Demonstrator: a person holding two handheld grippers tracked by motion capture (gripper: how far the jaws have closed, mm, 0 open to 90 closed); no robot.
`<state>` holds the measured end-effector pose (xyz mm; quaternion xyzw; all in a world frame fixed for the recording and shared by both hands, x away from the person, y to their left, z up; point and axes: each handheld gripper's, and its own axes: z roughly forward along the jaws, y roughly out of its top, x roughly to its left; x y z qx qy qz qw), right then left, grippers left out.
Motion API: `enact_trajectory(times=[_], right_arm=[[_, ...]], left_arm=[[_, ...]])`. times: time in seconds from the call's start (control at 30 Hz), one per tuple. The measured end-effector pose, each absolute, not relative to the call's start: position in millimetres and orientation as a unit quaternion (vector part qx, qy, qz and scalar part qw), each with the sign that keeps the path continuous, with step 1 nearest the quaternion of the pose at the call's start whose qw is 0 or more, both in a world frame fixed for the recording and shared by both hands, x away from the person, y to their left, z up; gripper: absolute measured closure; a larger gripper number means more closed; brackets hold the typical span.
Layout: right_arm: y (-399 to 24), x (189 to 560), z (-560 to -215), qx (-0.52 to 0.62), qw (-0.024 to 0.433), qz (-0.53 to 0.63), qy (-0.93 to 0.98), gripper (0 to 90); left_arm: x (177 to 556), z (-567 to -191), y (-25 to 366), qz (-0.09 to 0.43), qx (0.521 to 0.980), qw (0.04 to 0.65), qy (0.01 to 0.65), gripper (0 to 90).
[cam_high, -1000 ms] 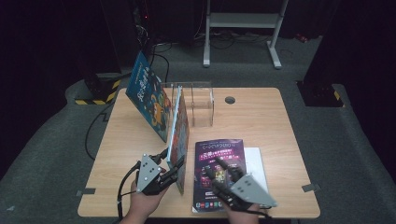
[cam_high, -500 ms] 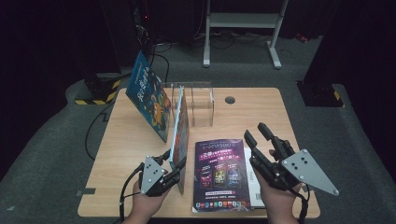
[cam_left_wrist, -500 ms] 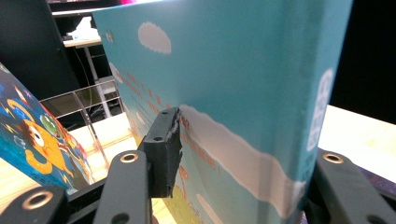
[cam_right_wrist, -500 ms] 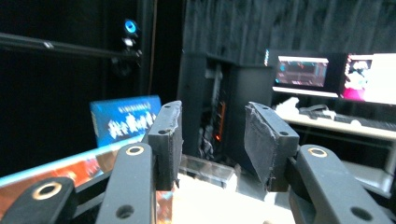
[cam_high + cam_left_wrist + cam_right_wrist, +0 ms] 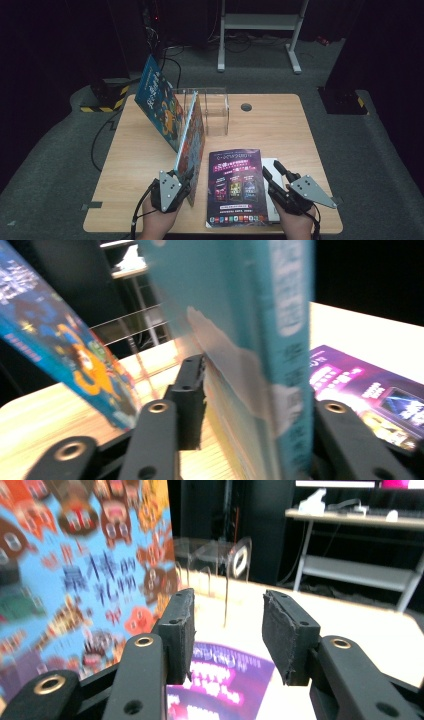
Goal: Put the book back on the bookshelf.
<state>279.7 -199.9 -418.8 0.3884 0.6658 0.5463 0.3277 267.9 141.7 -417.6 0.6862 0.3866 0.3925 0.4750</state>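
A picture book with a teal spine (image 5: 192,135) stands on edge on the wooden table (image 5: 280,125). My left gripper (image 5: 187,176) grips its near lower end. In the left gripper view the jaws (image 5: 250,405) have just been closing, with the book's spine (image 5: 285,340) between them and the left pad (image 5: 192,400) against the cover. A purple book (image 5: 235,185) lies flat to the right. My right gripper (image 5: 270,166) hovers open over its right edge. In the right gripper view nothing sits between the pads (image 5: 232,635), and the purple book (image 5: 220,680) lies below.
A blue picture book (image 5: 157,102) leans against the left side of a clear acrylic rack (image 5: 212,112) at the table's far middle. A white sheet or book (image 5: 272,210) pokes out from under the purple book. Dark floor, cables and a metal stand surround the table.
The right gripper rose off the purple book's near right corner, then came down lower at the book's right edge. The left gripper stayed at the upright book.
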Motion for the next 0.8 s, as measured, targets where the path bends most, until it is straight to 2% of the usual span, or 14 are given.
enact_trajectory(times=[0.27, 0.6, 0.8], right_arm=[[-216.4, 281.8, -448.8, 0.414, 0.316, 0.52, 0.676, 56.9], [-227.7, 281.1, -474.7, 0.435, 0.306, 0.504, 0.681, 57.4], [-230.5, 281.1, -477.1, 0.436, 0.303, 0.506, 0.68, 57.8]], left_arm=[[270.3, -414.9, 155.0, 0.398, 0.687, 0.465, 0.393, 72.2], [274.2, -412.7, 172.0, 0.38, 0.696, 0.47, 0.387, 74.0], [278.8, -410.1, 188.0, 0.351, 0.703, 0.484, 0.385, 76.0]])
